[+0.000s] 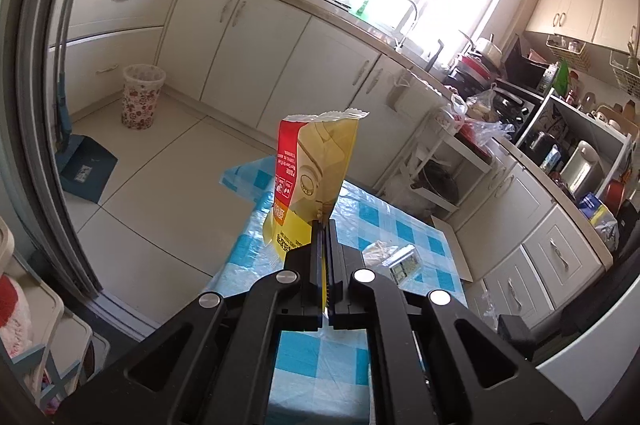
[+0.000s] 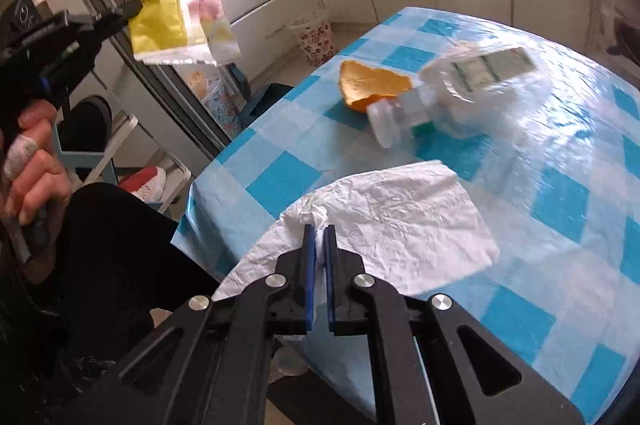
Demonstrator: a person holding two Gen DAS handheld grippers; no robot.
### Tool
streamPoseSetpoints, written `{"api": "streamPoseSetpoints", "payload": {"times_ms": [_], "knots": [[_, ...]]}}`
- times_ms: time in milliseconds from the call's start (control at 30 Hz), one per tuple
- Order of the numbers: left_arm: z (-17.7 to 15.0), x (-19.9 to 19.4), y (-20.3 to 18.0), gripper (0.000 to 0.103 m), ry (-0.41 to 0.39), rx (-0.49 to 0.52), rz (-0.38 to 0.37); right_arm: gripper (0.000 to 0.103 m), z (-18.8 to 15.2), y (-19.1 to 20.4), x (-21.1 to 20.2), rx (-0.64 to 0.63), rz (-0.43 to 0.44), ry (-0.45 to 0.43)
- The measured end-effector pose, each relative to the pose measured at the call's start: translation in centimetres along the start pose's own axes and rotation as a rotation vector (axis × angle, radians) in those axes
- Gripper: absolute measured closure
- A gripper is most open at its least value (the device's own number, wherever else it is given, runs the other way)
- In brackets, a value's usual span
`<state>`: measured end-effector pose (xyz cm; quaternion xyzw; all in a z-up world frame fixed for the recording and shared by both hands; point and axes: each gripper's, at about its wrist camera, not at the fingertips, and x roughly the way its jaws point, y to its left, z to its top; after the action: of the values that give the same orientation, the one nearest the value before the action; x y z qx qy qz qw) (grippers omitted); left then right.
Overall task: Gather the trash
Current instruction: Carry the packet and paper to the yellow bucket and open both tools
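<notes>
My left gripper (image 1: 323, 225) is shut on a yellow and red snack wrapper (image 1: 312, 169) and holds it up above the table edge; the wrapper also shows in the right wrist view (image 2: 168, 13), with the left gripper (image 2: 132, 8) pinching it. My right gripper (image 2: 319, 231) is shut on the bunched edge of a white plastic bag (image 2: 400, 217) that lies flat on the blue checked tablecloth (image 2: 560, 209). An orange peel (image 2: 372, 83) and a crushed clear plastic bottle (image 2: 452, 89) lie on the table beyond the bag.
A floral waste bin (image 1: 142, 97) stands on the floor by the white cabinets (image 1: 248, 37). A blue dustpan (image 1: 86, 171) lies on the floor to the left. A cluttered counter and a shelf (image 1: 560, 145) run along the right. The bottle shows in the left wrist view (image 1: 400, 259).
</notes>
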<state>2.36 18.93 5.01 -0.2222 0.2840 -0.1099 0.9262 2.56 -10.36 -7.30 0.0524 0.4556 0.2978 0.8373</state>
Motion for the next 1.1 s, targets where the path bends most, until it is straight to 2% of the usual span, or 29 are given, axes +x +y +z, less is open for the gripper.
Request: {"api": "streamPoseSetpoints", "payload": {"times_ms": [100,233,500,733,867,1100], "knots": [[-0.7,1.1,-2.3,0.101,0.034,0.032,-0.042,0.098,-0.6,-2.4,-3.6,0.087,0.001,-0.077],[-2.0,2.9,-6.1,0.101,0.084,0.090,-0.093,0.097,-1.3,-5.0,-7.8,0.141,-0.043,-0.157],[-4.7,6.5,-14.1,0.101,0.195,0.159,-0.209,0.097,-4.5,-12.4,-15.0,0.249,-0.182,-0.231],[-9.4,10.2,-23.1,0.101,0.326,0.244,-0.317,0.097,-7.8,-19.9,-18.5,0.367,-0.324,-0.192],[-13.0,12.5,-28.4,0.101,0.402,0.298,-0.368,0.097,-10.7,-24.3,-18.4,0.514,-0.337,-0.166],[-19.8,17.3,-34.7,0.101,0.543,0.333,-0.411,0.097,-12.3,-28.5,-17.9,0.633,-0.388,-0.083]]}}
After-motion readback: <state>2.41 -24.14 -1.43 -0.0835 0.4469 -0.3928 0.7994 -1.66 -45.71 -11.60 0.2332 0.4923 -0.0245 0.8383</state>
